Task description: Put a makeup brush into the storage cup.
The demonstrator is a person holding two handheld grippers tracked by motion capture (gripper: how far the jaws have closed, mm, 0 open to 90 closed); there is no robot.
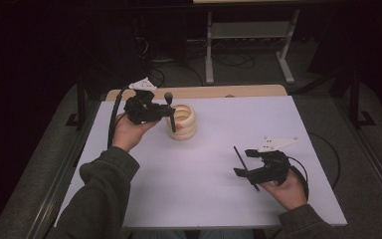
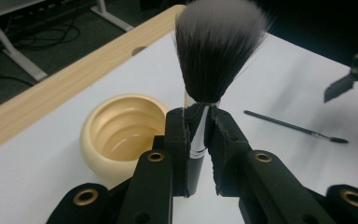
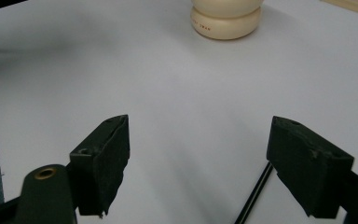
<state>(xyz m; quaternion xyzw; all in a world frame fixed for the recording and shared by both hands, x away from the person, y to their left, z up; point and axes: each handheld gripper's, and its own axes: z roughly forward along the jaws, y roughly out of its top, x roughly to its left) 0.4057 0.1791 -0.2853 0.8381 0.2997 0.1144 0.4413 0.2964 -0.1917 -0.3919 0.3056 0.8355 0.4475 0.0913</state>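
Beyond my white tabletop (image 1: 189, 164), wooden strip (image 1: 204, 91) runs at twelve o'clock; grey metal stand (image 1: 248, 45) and loose cables (image 1: 234, 60) on dark floor behind.

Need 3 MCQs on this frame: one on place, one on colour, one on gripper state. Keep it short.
1. Where does the thin brush lie?
A. inside the pot
B. on the white table by the right gripper
C. on the floor

2. What colour is the pot?
A. cream
B. blue
C. black

3. What state is the left gripper in?
A. open and empty
B. shut on the thin brush
C. shut on the fluffy brush

Answers:
1 B: in the high view it lies flat on the table beside the right gripper, whose jaws stand wide apart.
2 A: its ribbed wall is pale cream in both the high and left gripper views.
3 C: its pads clamp the handle of the fluffy brush, bristles up.
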